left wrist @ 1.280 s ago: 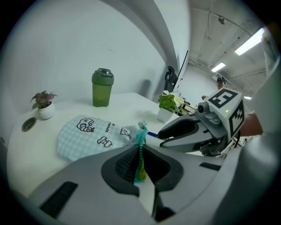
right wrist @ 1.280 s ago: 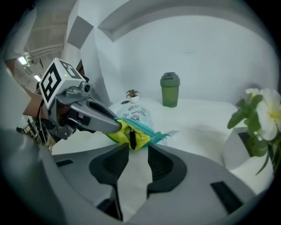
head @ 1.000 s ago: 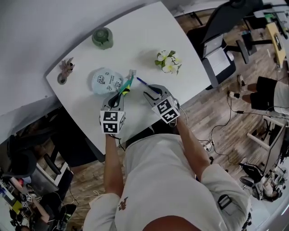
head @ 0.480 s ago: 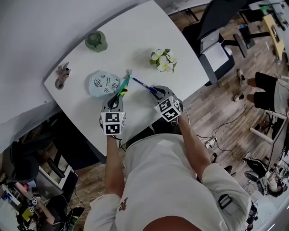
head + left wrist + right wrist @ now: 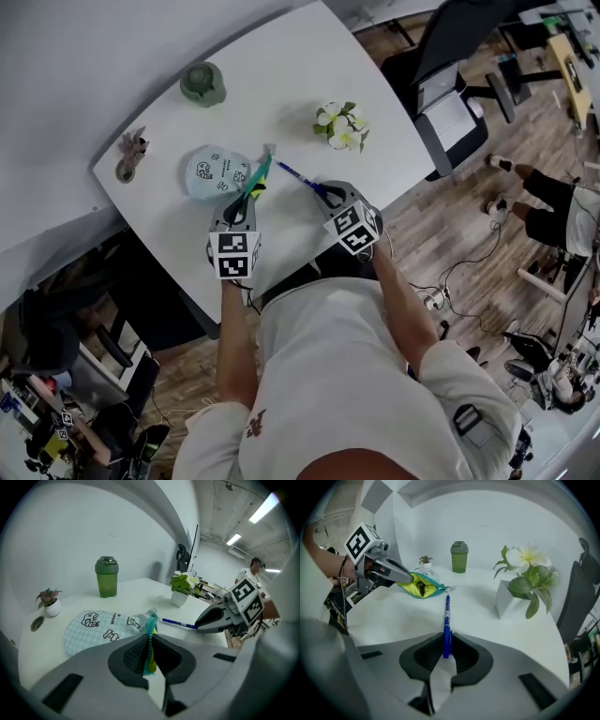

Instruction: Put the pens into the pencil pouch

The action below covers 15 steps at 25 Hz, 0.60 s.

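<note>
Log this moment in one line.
left gripper: shut on pouch | right gripper: fingers just closing on pen | pen: outside pouch

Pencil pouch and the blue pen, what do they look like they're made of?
The pencil pouch looks like soft matte fabric: pale blue check with printed cartoons, lying limp and creased toward its teal zip. The yellow lining seems slightly shinier cloth. The pen is probably smooth plastic: even blue barrel, faint gloss, pale label band.

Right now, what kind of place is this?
Probably an office or a lab workroom: a white desk, a black office chair beside it, and long ceiling lights overhead.
</note>
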Tool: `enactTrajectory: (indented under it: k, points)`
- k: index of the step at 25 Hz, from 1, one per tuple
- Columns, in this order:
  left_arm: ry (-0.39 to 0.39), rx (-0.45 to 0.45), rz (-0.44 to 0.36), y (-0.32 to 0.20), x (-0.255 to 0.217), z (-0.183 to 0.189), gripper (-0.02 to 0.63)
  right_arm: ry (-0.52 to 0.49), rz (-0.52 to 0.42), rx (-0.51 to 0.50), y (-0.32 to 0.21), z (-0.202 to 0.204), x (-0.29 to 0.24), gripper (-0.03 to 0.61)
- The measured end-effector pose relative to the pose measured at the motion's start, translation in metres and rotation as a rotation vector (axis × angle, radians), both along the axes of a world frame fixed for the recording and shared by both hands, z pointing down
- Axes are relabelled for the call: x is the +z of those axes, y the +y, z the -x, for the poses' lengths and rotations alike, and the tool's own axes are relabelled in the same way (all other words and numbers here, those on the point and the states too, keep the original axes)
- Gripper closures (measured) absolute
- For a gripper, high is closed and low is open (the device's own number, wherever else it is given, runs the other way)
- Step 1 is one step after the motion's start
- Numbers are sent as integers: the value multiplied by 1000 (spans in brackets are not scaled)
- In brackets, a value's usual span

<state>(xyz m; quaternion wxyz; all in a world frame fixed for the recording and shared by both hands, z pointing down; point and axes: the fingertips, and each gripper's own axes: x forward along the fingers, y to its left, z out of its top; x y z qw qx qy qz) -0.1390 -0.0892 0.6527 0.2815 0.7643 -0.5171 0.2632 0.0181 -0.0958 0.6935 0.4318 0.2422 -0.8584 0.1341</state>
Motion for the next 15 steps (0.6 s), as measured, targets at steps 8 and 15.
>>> enactTrajectory:
  k: [8, 15]
  points:
    - [-1, -8, -10, -1, -3, 2, 604, -26, 8, -101, 11, 12, -23, 518]
    - [2, -16, -21, -2, -7, 3, 604, -32, 19, -242, 16, 46, -28, 518]
